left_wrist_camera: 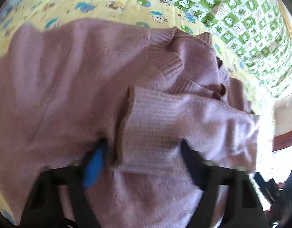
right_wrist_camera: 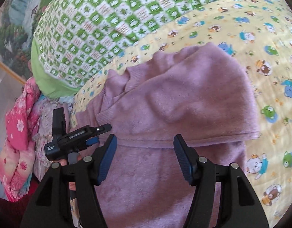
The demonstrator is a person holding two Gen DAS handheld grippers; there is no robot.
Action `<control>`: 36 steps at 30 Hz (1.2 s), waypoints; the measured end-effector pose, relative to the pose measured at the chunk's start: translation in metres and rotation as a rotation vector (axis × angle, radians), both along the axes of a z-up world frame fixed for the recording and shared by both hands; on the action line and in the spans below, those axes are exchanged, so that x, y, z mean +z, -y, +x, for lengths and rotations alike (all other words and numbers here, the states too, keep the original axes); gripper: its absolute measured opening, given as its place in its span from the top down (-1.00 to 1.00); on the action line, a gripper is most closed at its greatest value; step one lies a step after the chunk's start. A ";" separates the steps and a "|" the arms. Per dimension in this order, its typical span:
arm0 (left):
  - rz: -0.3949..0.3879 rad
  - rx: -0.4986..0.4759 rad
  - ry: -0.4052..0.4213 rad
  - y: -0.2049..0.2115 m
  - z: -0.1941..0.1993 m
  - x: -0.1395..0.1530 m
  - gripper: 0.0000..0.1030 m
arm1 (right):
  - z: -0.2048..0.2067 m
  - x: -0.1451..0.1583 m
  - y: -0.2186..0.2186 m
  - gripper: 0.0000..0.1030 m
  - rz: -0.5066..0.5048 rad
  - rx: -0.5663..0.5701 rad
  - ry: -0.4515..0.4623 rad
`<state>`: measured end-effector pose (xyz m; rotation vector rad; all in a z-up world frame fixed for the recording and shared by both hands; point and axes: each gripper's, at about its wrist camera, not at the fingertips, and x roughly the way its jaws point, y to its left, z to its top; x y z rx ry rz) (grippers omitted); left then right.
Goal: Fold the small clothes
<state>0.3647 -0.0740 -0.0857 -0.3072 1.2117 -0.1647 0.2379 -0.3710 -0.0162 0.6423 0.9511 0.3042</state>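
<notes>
A pink knitted sweater [left_wrist_camera: 70, 79] lies on a yellow cartoon-print sheet [left_wrist_camera: 89, 3]; it also shows in the right wrist view [right_wrist_camera: 184, 98], partly folded over itself. My left gripper [left_wrist_camera: 144, 152] has its jaws wide apart, with a fold of the sweater's sleeve [left_wrist_camera: 165, 117] draped between and over the fingers; the view is blurred. My right gripper [right_wrist_camera: 145, 148] is open and empty, hovering just above the sweater's lower part. The left gripper also shows in the right wrist view [right_wrist_camera: 92, 133], at the sweater's left edge.
A green frog-pattern quilt [right_wrist_camera: 108, 19] lies at the back of the bed. Pink floral bedding [right_wrist_camera: 18, 133] is bundled at the left edge. A framed landscape picture [right_wrist_camera: 13, 38] hangs on the wall behind.
</notes>
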 end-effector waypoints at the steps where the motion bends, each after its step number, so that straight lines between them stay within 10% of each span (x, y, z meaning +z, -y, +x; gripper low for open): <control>1: 0.031 -0.006 0.014 0.001 0.001 0.003 0.46 | 0.000 0.000 0.003 -0.22 -0.006 -0.008 0.002; 3: 0.021 -0.003 0.040 -0.006 -0.002 0.011 0.87 | -0.001 0.002 0.009 -0.22 -0.018 -0.029 0.008; 11: -0.082 0.033 0.261 -0.073 -0.076 0.084 0.96 | -0.003 0.012 0.034 -0.22 -0.059 -0.108 0.022; 28: 0.103 0.067 0.119 -0.096 -0.087 0.002 0.96 | 0.093 -0.041 0.062 -0.21 -0.200 -0.129 -0.087; 31: 0.116 0.061 0.110 -0.090 -0.083 -0.002 0.96 | 0.115 -0.058 0.063 0.81 -0.183 -0.053 -0.136; 36: 0.110 0.016 0.141 -0.071 -0.072 0.006 0.96 | 0.119 -0.034 0.088 0.82 -0.226 -0.102 -0.059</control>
